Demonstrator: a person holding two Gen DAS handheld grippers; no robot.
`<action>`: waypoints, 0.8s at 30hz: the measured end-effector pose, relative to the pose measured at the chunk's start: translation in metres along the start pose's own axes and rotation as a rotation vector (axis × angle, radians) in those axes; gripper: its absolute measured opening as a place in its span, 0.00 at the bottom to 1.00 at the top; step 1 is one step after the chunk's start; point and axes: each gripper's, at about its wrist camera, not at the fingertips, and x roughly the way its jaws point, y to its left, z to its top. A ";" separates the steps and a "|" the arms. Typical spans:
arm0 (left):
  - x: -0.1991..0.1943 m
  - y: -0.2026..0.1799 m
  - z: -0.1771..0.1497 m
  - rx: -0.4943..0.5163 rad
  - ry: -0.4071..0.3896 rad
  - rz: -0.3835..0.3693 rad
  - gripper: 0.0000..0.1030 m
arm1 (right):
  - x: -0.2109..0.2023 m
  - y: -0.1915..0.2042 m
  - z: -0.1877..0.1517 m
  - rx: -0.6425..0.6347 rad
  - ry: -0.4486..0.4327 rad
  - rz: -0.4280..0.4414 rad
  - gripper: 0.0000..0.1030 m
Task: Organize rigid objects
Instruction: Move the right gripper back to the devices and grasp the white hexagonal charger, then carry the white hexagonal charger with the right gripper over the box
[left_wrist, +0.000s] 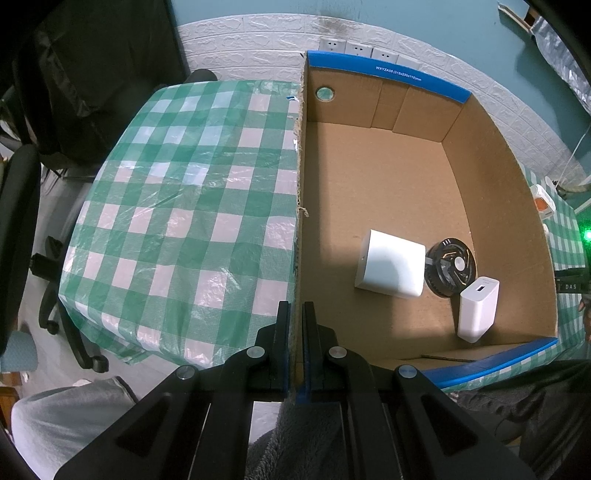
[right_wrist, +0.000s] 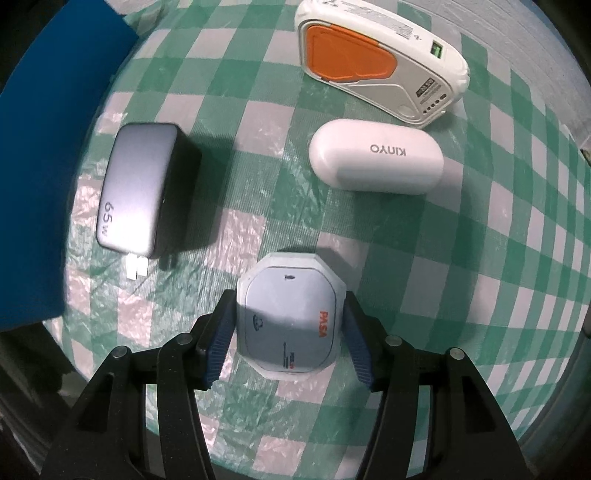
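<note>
My left gripper (left_wrist: 296, 308) is shut on the left wall of the cardboard box (left_wrist: 300, 229). Inside the box lie a white flat adapter (left_wrist: 391, 264), a black round disc (left_wrist: 450, 266) and an upright white charger (left_wrist: 478, 310). My right gripper (right_wrist: 287, 325) is open, its fingers on either side of a pale blue octagonal PASA device (right_wrist: 290, 317) lying on the checked cloth; whether the pads touch it I cannot tell. Beyond it lie a grey 65W charger (right_wrist: 138, 190), a white Kinyo case (right_wrist: 376, 162) and a white-and-orange power bank (right_wrist: 380, 59).
The green-and-white checked tablecloth (left_wrist: 184, 206) covers the table left of the box. The box's blue edge (right_wrist: 44, 166) stands at the left of the right wrist view. Black office chairs (left_wrist: 22, 192) stand beyond the table's left edge. Wall sockets (left_wrist: 354, 48) sit behind the box.
</note>
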 end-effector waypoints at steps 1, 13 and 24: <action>0.000 0.000 0.000 0.001 0.000 0.000 0.04 | -0.001 -0.001 0.004 0.006 0.005 -0.006 0.52; 0.000 -0.001 0.000 -0.001 -0.001 -0.002 0.04 | -0.044 0.009 -0.005 -0.003 -0.033 0.009 0.51; 0.001 -0.001 0.000 0.000 -0.001 0.000 0.04 | -0.117 0.084 0.011 -0.122 -0.126 0.079 0.51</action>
